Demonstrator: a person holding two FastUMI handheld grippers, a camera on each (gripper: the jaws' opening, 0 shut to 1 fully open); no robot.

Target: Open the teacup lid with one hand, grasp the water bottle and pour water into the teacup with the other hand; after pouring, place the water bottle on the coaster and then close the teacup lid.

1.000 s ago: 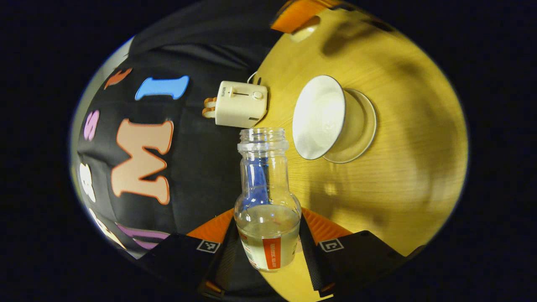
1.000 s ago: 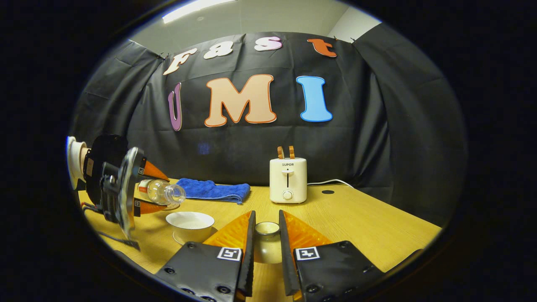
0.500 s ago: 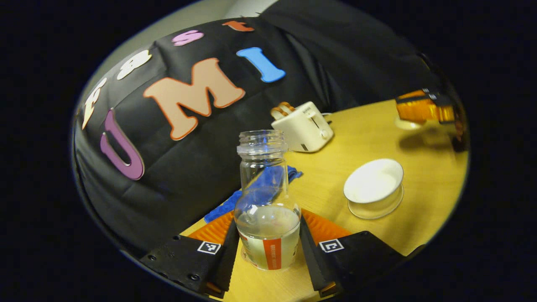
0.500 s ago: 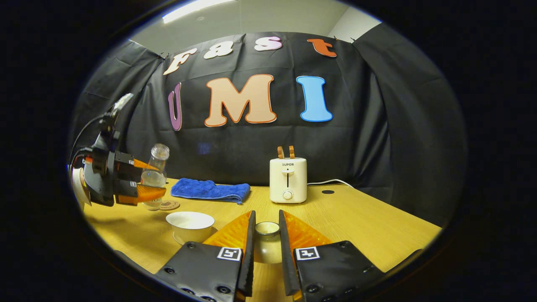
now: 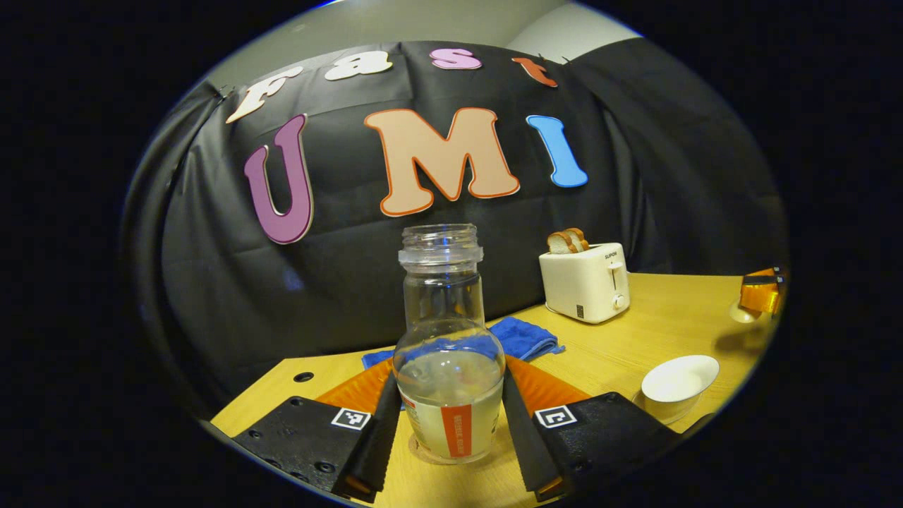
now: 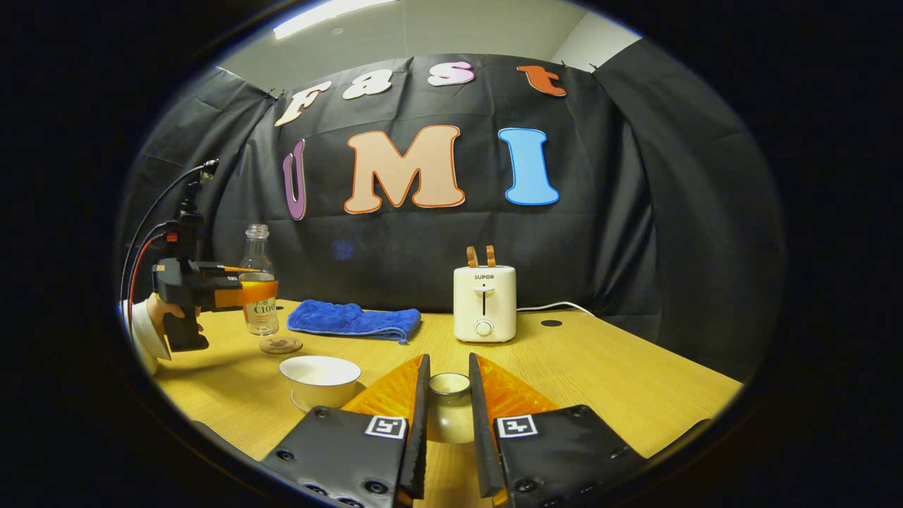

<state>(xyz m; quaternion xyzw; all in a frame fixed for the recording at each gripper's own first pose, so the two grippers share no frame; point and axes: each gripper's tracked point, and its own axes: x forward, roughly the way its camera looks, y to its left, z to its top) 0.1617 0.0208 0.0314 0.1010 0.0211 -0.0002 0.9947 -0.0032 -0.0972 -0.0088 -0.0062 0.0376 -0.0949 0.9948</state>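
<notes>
The left hand-held gripper [image 5: 451,416] clamps the water bottle [image 5: 449,353] low on its body, upright, with the coaster [image 6: 281,345] just in front of and below it; whether the base already touches the coaster is hard to tell. The open teacup [image 6: 319,379] stands near the coaster, toward the right hand-held gripper [image 6: 449,413], which pinches the lid [image 6: 449,409] by its knob above the worktop [image 6: 600,381]. The bottle looks like smooth, rigid glass, about a third full, so it is probably bottom-heavy and slippery; the labelled lower body is the safest hold. The lid looks like breakable ceramic, best kept by its knob.
</notes>
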